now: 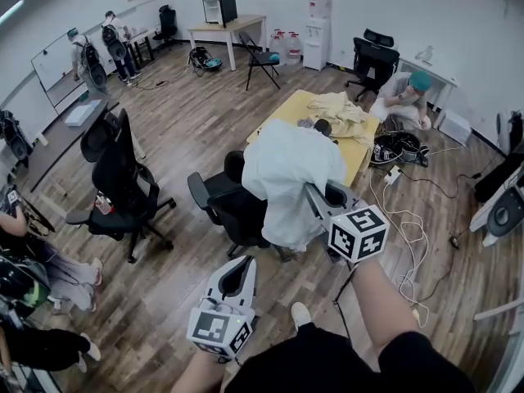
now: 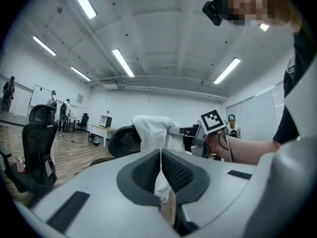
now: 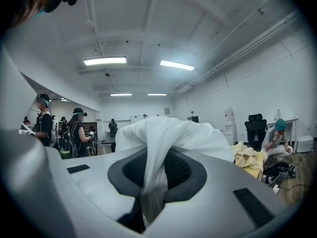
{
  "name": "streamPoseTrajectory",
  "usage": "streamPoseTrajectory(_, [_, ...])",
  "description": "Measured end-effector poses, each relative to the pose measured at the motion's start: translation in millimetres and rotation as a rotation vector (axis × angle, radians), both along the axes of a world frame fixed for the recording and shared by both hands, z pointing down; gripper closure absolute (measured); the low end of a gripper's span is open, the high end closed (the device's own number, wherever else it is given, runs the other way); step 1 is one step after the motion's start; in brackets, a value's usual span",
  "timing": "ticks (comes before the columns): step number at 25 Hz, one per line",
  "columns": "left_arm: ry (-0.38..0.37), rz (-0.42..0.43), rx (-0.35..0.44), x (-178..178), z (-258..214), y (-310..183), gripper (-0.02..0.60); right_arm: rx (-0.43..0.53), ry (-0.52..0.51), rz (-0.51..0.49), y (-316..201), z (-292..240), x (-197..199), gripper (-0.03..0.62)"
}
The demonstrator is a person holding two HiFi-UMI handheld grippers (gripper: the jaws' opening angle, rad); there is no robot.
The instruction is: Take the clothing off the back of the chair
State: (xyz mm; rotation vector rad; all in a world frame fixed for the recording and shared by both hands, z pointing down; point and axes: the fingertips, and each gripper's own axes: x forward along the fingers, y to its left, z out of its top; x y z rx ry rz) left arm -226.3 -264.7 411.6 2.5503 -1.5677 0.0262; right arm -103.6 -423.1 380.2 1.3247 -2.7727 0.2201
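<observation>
A white garment hangs over the back of a black office chair in the middle of the room. My right gripper reaches in from the right and is shut on the garment's edge. In the right gripper view a fold of the white garment runs down between the pads of that gripper. My left gripper hovers in front of the chair, apart from the cloth. In the left gripper view its pads meet with nothing between them, and the garment shows beyond.
A yellow table with a crumpled yellow cloth stands just behind the chair. A second black chair is at the left. A person crouches near cables on the floor at the right. More people stand at the left.
</observation>
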Motion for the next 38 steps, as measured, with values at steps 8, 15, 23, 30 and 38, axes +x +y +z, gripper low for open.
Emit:
streamPoseTrajectory(8, [0.004, 0.036, 0.001, -3.9, -1.7, 52.6, 0.56, 0.028, -0.008, 0.021, 66.7, -14.8, 2.3, 0.526])
streamPoseTrajectory(15, [0.005, 0.065, -0.02, -5.0, 6.5, 94.9, 0.559, 0.04, -0.012, 0.038, 121.6, -15.4, 4.4, 0.526])
streamPoseTrajectory(23, [0.024, 0.094, -0.024, 7.9, 7.2, 128.1, 0.559, 0.024, -0.011, 0.045, 176.3, -11.6, 21.4, 0.526])
streamPoseTrajectory(30, [0.042, 0.09, -0.023, 28.0, 6.9, 135.6, 0.56, 0.0, -0.001, 0.045, 198.9, -2.0, 47.1, 0.526])
streamPoseTrajectory(38, [0.046, 0.04, -0.05, 73.1, 14.8, 148.2, 0.56, -0.065, 0.006, -0.018, 231.1, 30.1, 91.2, 0.526])
